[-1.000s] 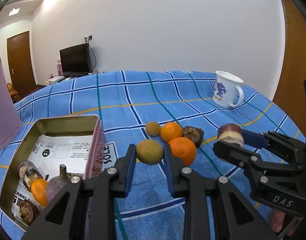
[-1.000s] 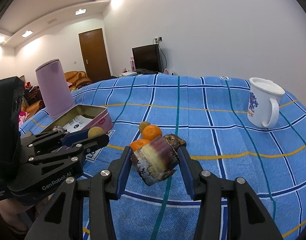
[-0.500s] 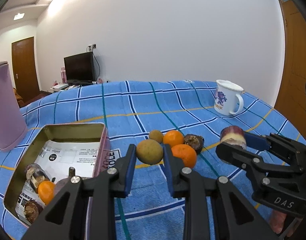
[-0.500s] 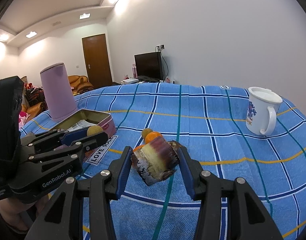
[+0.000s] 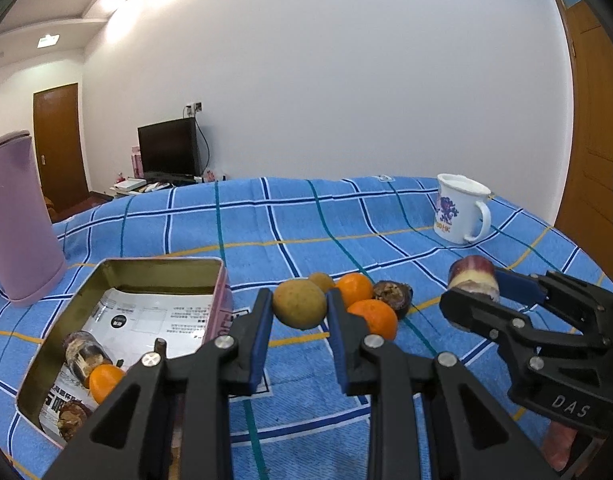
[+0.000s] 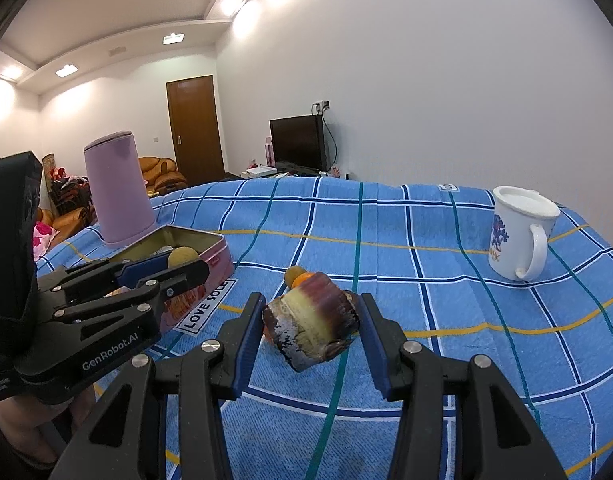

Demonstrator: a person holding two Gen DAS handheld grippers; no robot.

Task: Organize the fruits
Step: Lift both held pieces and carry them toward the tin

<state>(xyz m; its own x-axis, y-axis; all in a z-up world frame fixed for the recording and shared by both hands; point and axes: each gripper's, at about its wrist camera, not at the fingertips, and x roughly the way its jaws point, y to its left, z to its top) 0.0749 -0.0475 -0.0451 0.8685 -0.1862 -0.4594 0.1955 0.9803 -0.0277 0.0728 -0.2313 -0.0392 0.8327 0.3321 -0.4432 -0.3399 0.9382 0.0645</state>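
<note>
We hold a fruit in each gripper above the blue checked cloth (image 5: 290, 216) that covers the bench. The left gripper (image 5: 299, 309) is clamped on a round, yellow-brown fruit (image 5: 299, 306), and the right gripper (image 6: 311, 322) pinches a short purple-skinned chunk with a pale cut face (image 6: 311, 320) between its blue pads. Both sit off the cloth, right of the open rectangular pink metal tin (image 5: 222, 292), which already holds an orange and a few dark pieces at its near end. The round fruit is smooth and held only at its sides, so we judge it could roll out of the pads if we tilt or jolt on the way to the tin. The chunk sits skewed in the right gripper, and a loose hold could let it twist and drop onto the small oranges (image 5: 372, 318) lying on the cloth, scattering them. With both grippers close together, we could also knock them against each other, or clip the tin's rim and shove it.
</note>
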